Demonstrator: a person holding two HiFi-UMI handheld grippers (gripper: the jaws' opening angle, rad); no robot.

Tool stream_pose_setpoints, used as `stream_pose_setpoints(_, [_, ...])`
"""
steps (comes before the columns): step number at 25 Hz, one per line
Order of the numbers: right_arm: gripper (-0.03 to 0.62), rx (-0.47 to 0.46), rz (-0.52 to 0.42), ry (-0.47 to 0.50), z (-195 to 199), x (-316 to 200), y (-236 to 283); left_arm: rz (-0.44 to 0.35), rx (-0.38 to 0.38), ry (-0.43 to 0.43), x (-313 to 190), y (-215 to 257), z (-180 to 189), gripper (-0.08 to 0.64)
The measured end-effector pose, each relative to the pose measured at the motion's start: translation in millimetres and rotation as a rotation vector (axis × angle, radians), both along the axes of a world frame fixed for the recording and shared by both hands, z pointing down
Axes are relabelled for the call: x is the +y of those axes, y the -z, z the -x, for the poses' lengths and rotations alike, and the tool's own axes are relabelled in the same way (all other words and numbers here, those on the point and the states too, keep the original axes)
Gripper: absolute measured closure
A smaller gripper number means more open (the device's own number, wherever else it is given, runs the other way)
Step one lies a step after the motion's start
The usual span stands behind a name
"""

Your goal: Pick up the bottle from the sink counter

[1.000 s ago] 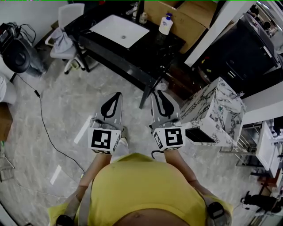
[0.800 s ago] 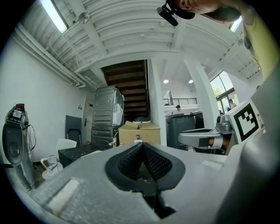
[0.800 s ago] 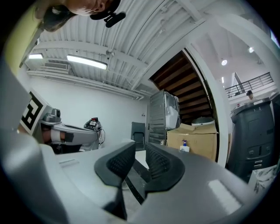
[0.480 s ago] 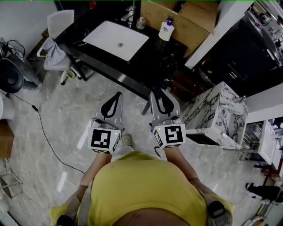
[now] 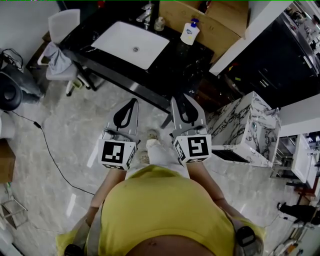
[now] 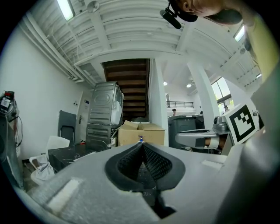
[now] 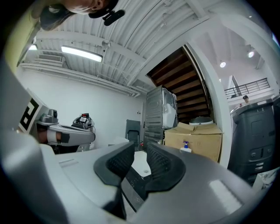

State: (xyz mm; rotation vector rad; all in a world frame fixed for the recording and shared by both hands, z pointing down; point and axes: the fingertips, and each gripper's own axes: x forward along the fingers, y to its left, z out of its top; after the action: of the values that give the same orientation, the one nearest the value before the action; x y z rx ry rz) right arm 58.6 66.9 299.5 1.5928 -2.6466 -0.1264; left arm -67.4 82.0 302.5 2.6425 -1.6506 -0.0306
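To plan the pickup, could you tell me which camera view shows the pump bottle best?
The head view: the bottle stands whole on the black counter, right of the sink. The right gripper view shows it small and distant; the left gripper view shows only its pump top.

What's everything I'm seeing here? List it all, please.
bottle: one, white with blue pump, on counter right of sink.
sink: one, white, set in counter.
counter: one, black, ahead of the person.
faucet: one, metal, behind sink.
cardboard boxes: two, brown, behind counter.
chair: one, white, left of counter.
cabinet: one, marbled white, at right.
left gripper: one, grey, jaws shut, empty.
right gripper: one, grey, jaws apart, empty.
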Motion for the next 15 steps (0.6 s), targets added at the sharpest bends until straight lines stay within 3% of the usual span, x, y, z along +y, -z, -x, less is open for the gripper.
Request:
stream_pose_setpoints(8, [0.497,0.0,-0.023,-0.008,2,-49,-1,-0.041,-0.013,0.017,-44,3,11,0.554])
stream_pose_setpoints(15, [0.494,0.03,-0.049,-0.007,13,-128,6,-0.055,-0.01,0.018,-119,8,22,0.554])
